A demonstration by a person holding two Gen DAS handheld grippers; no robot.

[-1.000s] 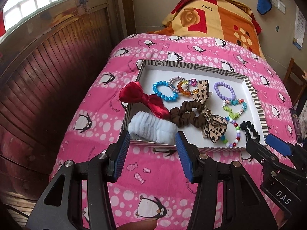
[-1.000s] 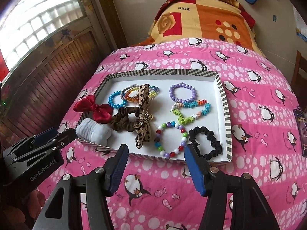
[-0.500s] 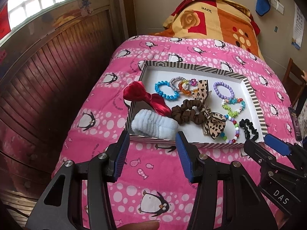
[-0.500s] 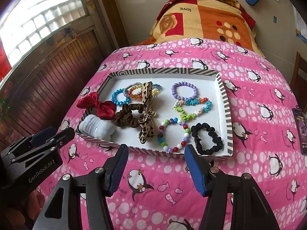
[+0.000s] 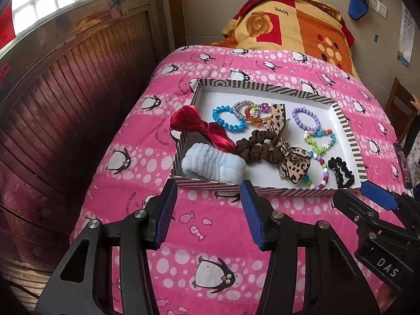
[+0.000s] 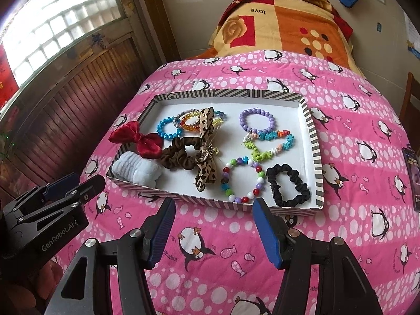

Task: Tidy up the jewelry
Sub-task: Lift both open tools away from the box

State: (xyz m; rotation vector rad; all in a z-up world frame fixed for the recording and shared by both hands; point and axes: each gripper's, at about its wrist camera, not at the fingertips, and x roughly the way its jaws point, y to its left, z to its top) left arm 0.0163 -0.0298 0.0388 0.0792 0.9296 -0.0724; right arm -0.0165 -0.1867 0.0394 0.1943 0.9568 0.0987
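A shallow tray with a striped rim (image 5: 262, 87) (image 6: 228, 93) lies on the bed. It holds a red bow (image 5: 199, 128), a pale blue fluffy band (image 5: 212, 165), a brown scrunchie (image 5: 257, 149), a leopard-print bow (image 5: 294, 165), a black scrunchie (image 6: 287, 189) and several bead bracelets, such as a purple one (image 6: 258, 123). My left gripper (image 5: 208, 191) hangs open just short of the tray's near edge, in front of the fluffy band. My right gripper (image 6: 214, 207) is open too, before the multicoloured bracelet (image 6: 241, 181). Neither holds anything.
The bed wears a pink penguin quilt (image 5: 210, 236), with an orange and yellow blanket (image 5: 288, 23) at its far end. A dark wooden panelled wall (image 5: 65, 99) runs along the left. A phone (image 6: 412, 181) lies at the bed's right edge, near a wooden chair (image 5: 399, 105).
The tray sits slightly higher and smaller in both views, so both grippers have drawn back a little. The jaws stand as wide as before.
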